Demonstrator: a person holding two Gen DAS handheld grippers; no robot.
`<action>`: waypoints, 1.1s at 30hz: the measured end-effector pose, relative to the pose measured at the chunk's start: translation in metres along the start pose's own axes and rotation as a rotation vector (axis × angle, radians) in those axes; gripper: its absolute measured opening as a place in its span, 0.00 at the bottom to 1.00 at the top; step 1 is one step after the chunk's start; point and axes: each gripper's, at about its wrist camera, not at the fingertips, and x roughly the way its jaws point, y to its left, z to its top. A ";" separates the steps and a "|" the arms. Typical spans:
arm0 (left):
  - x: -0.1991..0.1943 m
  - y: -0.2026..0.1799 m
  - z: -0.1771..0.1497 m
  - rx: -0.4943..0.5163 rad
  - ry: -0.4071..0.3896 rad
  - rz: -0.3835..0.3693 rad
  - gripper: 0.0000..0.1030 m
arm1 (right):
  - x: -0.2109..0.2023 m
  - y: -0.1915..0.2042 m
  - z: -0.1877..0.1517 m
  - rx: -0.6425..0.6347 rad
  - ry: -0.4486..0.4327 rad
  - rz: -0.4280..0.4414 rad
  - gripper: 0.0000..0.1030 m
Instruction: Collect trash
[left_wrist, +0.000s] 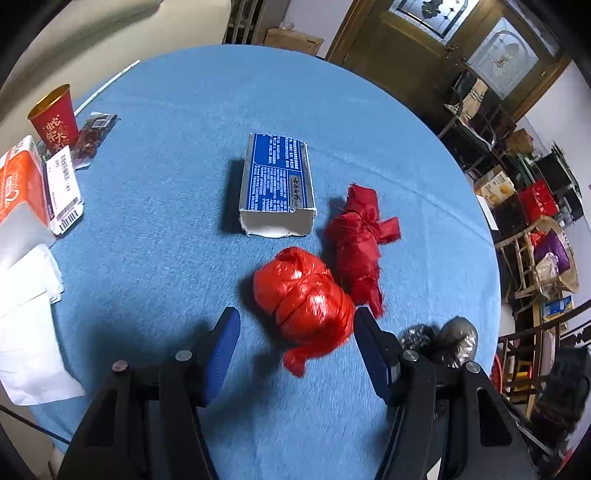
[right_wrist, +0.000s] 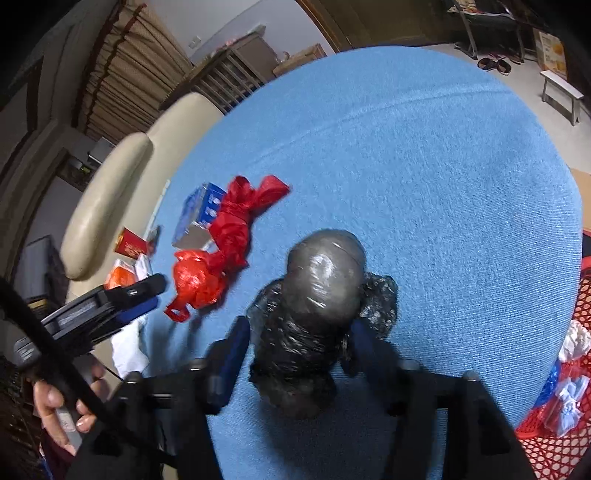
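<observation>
On the blue round table (left_wrist: 184, 122) a crumpled red plastic bag (left_wrist: 303, 295) lies between the fingers of my left gripper (left_wrist: 297, 314), which is open. Its right pad is close to the bag and its left pad stands clear. Beyond the bag lie a red cloth bundle (left_wrist: 358, 243) and a blue printed box (left_wrist: 277, 181). In the right wrist view a black plastic bag bundle (right_wrist: 317, 295) rests on the table between the fingers of my right gripper (right_wrist: 299, 325), also open. The red bag (right_wrist: 195, 280) and the left gripper (right_wrist: 153, 295) show at that view's left.
At the table's left edge stand a red paper cup (left_wrist: 55, 118), an orange tissue pack (left_wrist: 18, 181), a white barcoded box (left_wrist: 64, 192) and loose white tissues (left_wrist: 26, 332). A red mesh basket (right_wrist: 583, 306) holding scraps sits off the table's right edge. A cream sofa (right_wrist: 110, 192) lies behind.
</observation>
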 end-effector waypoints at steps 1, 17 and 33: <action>0.003 -0.001 0.001 -0.007 0.002 0.001 0.63 | -0.001 0.001 0.000 -0.008 -0.006 -0.005 0.62; 0.015 -0.008 -0.004 0.035 -0.027 -0.007 0.38 | 0.012 0.015 -0.009 -0.110 0.007 -0.067 0.39; -0.026 -0.007 -0.037 0.127 -0.080 0.045 0.36 | 0.008 0.009 -0.003 -0.034 0.027 -0.036 0.33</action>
